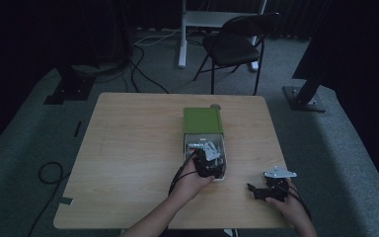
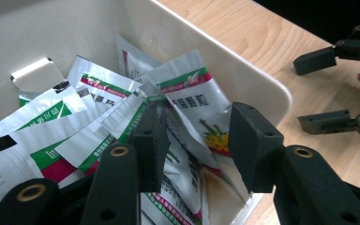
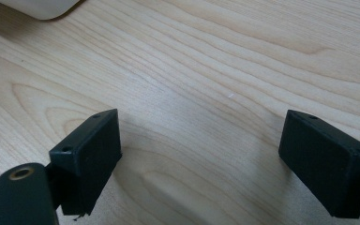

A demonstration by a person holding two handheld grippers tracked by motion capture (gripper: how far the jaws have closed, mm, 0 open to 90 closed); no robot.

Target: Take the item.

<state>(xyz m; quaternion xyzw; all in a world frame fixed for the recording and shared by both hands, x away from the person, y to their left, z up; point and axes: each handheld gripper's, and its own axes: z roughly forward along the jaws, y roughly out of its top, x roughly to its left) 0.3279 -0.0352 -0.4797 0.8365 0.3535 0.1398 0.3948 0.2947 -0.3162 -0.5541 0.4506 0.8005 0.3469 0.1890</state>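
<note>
A white bin (image 1: pixel 222 142) stands near the middle of the wooden table (image 1: pixel 128 148), with a green box (image 1: pixel 202 120) covering its far half. Several silver sachets (image 2: pixel 192 98) with green and red stripes lie piled inside the bin (image 2: pixel 206 61). My left gripper (image 1: pixel 206 155) reaches down into the bin; its jaws (image 2: pixel 199 140) stand part open astride a sachet with a yellow flower print, and the pads do not visibly press on it. My right gripper (image 1: pixel 252 190) hovers wide open (image 3: pixel 201 154) over bare wood at the front right, also seen beyond the bin (image 2: pixel 316 91).
A corner of the bin (image 3: pixel 42 7) lies just ahead of the right gripper. A small round object (image 1: pixel 215 105) sits behind the green box. Beyond the table stand a black folding chair (image 1: pixel 237 44) and a white desk leg (image 1: pixel 182 34); cables (image 1: pixel 143 74) trail over the carpet.
</note>
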